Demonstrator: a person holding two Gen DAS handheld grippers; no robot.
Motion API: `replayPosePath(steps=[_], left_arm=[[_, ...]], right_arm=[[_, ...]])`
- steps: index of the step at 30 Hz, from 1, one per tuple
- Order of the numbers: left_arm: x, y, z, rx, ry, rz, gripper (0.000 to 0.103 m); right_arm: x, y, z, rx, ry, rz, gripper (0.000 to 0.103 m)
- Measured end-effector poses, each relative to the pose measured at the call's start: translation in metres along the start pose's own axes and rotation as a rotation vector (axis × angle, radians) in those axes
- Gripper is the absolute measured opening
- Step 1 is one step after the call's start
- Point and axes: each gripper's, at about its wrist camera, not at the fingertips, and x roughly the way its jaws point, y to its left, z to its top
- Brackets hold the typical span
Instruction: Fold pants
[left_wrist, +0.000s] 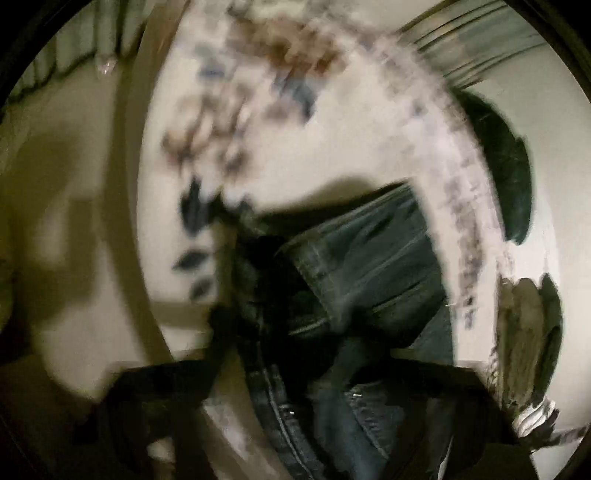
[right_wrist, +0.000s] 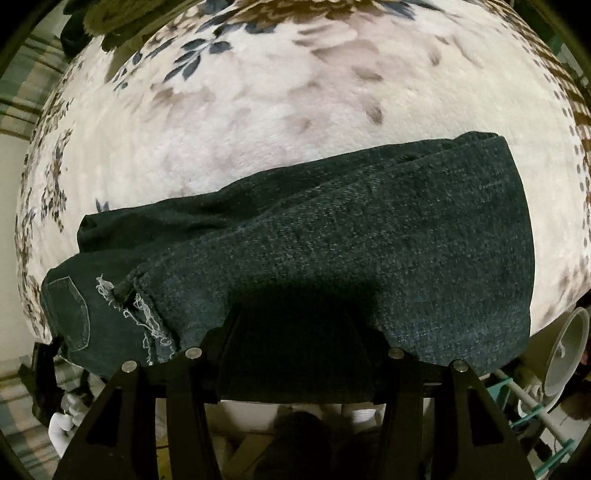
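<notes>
Dark blue jeans (right_wrist: 332, 251) lie folded along their length on a white floral blanket (right_wrist: 258, 110), back pocket and frayed hem at the left. My right gripper (right_wrist: 295, 339) hovers at the jeans' near edge, jaws spread wide and empty; its fingers (right_wrist: 236, 332) touch the denim. The left wrist view is badly blurred. There the jeans (left_wrist: 354, 266) show bunched on the blanket (left_wrist: 332, 147), with denim running down between my left gripper's dark fingers (left_wrist: 166, 398); the left gripper (left_wrist: 314, 406) seems closed on that denim.
The blanket's edge (right_wrist: 580, 122) curves at the right. A white fan-like object (right_wrist: 565, 350) and a green-and-white rack (right_wrist: 535, 410) stand at the lower right. White cloth (right_wrist: 62, 424) lies at the lower left. Dark clothing (left_wrist: 506, 170) lies beyond the blanket.
</notes>
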Motion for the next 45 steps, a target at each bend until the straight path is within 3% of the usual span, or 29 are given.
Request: replayPosePath(steps=[4, 6, 9, 11, 13, 14, 16, 19, 23, 25, 28, 31, 33, 34, 37, 45], left_arm=[[-0.022, -0.017, -0.001, 0.094, -0.061, -0.061, 0.025], [-0.019, -0.018, 0.001, 0.119, -0.056, -0.071, 0.030], [0.018, 0.004, 0.014, -0.007, 0.036, -0.077, 0.050], [0.026, 0.019, 0.019, -0.099, 0.018, -0.150, 0.052], [0.028, 0.014, 0.022, -0.116, 0.005, -0.144, 0.053], [0.028, 0.009, 0.022, -0.106, -0.007, -0.128, 0.053], [0.025, 0.000, 0.018, -0.088, -0.042, -0.093, 0.037], [0.012, -0.011, 0.015, -0.061, -0.075, -0.068, 0.032], [-0.005, -0.005, 0.013, -0.044, -0.079, -0.063, 0.030], [0.001, 0.000, 0.015, -0.052, -0.069, -0.071, 0.030], [0.005, 0.002, 0.018, -0.050, -0.057, -0.074, 0.030], [0.002, 0.002, 0.017, -0.025, -0.049, -0.071, 0.030], [0.000, 0.003, 0.016, -0.018, -0.044, -0.075, 0.031], [-0.001, 0.003, 0.016, -0.011, -0.040, -0.074, 0.031], [-0.001, 0.007, 0.017, 0.009, -0.021, -0.072, 0.031], [0.006, 0.027, 0.020, 0.018, 0.077, -0.097, 0.030]], right_arm=[[0.002, 0.004, 0.001, -0.020, 0.004, 0.000, 0.055], [0.002, 0.002, 0.001, -0.020, 0.004, 0.005, 0.055], [0.003, 0.002, 0.001, -0.020, 0.005, 0.012, 0.056], [0.003, 0.002, 0.002, -0.024, 0.007, 0.018, 0.056], [0.003, 0.002, 0.001, -0.034, 0.010, 0.028, 0.057], [0.002, 0.000, 0.000, -0.040, 0.011, 0.031, 0.057], [0.001, -0.001, 0.000, -0.053, 0.013, 0.033, 0.057], [-0.012, 0.004, 0.001, -0.055, 0.007, 0.011, 0.057], [-0.050, 0.044, 0.017, -0.115, -0.029, 0.141, 0.057], [-0.047, 0.083, 0.038, -0.166, 0.043, 0.227, 0.057], [-0.009, 0.137, 0.072, -0.191, 0.201, 0.351, 0.057], [0.053, 0.188, 0.099, -0.217, 0.366, 0.300, 0.057], [0.080, 0.199, 0.106, -0.173, 0.436, 0.263, 0.055], [0.086, 0.203, 0.107, -0.166, 0.456, 0.240, 0.043], [0.081, 0.208, 0.107, -0.166, 0.422, 0.174, 0.016], [0.022, 0.221, 0.116, -0.220, 0.238, 0.170, 0.013]])
